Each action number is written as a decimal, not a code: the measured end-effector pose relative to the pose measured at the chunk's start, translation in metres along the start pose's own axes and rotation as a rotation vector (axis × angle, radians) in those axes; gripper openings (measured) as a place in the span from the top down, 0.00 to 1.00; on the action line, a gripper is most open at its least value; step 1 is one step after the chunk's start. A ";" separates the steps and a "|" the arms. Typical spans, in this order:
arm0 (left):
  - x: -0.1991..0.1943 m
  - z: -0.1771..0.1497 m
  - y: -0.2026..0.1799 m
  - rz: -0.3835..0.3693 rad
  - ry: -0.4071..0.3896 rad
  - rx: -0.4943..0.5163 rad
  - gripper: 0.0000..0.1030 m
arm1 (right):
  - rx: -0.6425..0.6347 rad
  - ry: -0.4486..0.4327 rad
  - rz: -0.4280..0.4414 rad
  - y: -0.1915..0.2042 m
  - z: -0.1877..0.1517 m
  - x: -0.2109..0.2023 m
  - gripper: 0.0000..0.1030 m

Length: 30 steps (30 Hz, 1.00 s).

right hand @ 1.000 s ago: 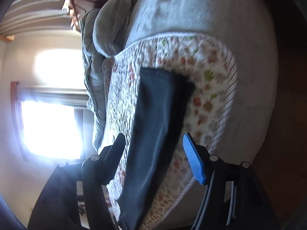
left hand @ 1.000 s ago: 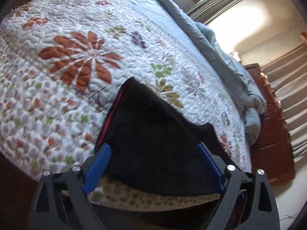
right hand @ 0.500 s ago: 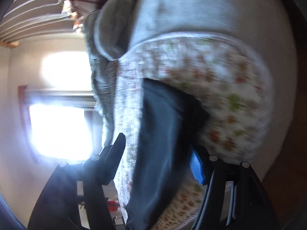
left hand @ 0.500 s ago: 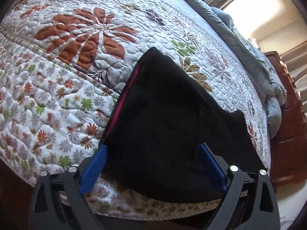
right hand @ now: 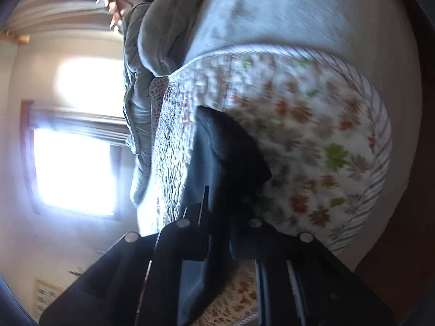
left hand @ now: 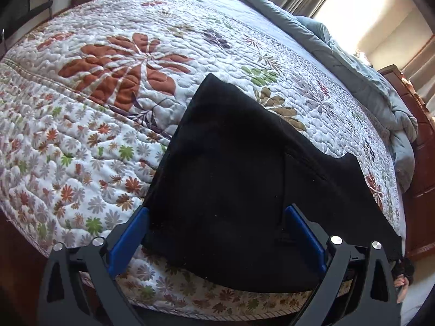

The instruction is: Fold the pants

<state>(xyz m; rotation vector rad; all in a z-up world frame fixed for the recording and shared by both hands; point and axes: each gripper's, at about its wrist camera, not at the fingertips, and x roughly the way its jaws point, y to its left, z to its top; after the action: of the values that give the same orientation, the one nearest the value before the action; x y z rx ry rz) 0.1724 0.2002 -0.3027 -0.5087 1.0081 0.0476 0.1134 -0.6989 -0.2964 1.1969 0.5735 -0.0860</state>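
1. The bed (left hand: 130,87), under a white quilt printed with rust and green leaves, fills the left wrist view; a grey comforter (left hand: 353,62) is bunched along its upper right edge.

2. The black pants (left hand: 231,168) lie on the quilt in the lower centre of the left view, a folded slab that tapers toward the frame's middle, its near end hanging at the mattress edge. A second ago they sat smaller and further up the frame: the left camera has closed in on them.

3. The left gripper (left hand: 217,231) has its blue-padded fingers (left hand: 127,239) spread wide either side of the cloth's near end and holds nothing.

4. The right gripper (right hand: 217,212), at the lower centre of its blurred view, has changed most. Its fingers stood wide apart half a second ago and are now pressed together, apparently pinching the dark fabric of the pants (right hand: 225,149) that runs down between them; blur hides the contact itself.

5. Judged from this, one end of the pants is secured and the next fold can begin once the left fingers close too.
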 end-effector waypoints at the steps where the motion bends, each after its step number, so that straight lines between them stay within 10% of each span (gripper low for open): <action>1: -0.001 -0.001 -0.001 0.011 -0.008 0.006 0.04 | -0.022 -0.004 -0.007 0.009 -0.001 -0.001 0.91; 16: -0.001 -0.004 0.000 0.015 -0.027 -0.002 0.04 | -0.529 -0.136 -0.234 0.194 -0.076 -0.036 0.91; 30: -0.006 -0.007 0.007 -0.041 -0.036 -0.019 0.04 | -0.834 -0.158 -0.347 0.280 -0.146 -0.029 0.91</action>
<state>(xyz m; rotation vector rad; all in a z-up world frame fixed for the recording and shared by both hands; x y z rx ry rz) 0.1621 0.2050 -0.3036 -0.5436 0.9621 0.0295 0.1341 -0.4685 -0.0792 0.2728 0.5863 -0.2096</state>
